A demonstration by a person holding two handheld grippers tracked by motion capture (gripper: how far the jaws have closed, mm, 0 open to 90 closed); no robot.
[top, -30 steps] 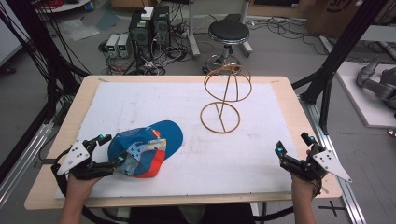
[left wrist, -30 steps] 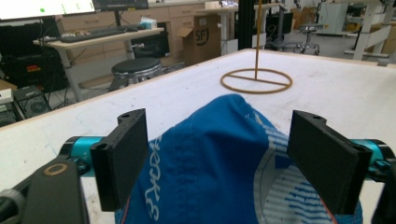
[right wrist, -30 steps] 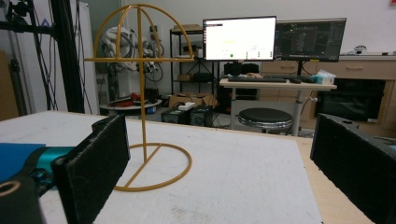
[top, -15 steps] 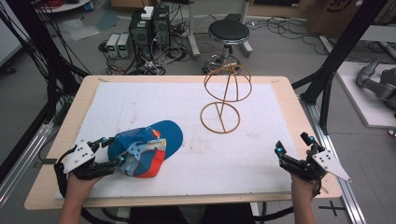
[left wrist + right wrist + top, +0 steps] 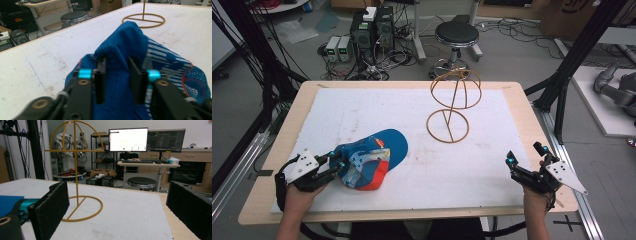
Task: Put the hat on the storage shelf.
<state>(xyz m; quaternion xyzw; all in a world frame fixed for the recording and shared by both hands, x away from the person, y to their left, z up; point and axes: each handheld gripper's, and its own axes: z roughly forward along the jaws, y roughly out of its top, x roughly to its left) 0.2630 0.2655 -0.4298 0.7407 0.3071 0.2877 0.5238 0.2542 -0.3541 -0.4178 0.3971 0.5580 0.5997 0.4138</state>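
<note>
Left gripper (image 5: pixel 333 163) jaws straddle cap (image 5: pixel 372 158) fold, not visibly clamped; wire stand (image 5: pixel 453 104) far-right of cap. Right gripper (image 5: pixel 523 161) open, empty, near-right tabletop (image 5: pixel 492 165).

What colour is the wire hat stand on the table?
Golden yellow, all over; the hat stand shows best in the right gripper view.

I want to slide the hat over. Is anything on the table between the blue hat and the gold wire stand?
No. In the high view, only bare white table cover lies between the blue cap and the wire stand.

Overhead table (image 5: pixel 422 107) view; two tool-level close-ups
</note>
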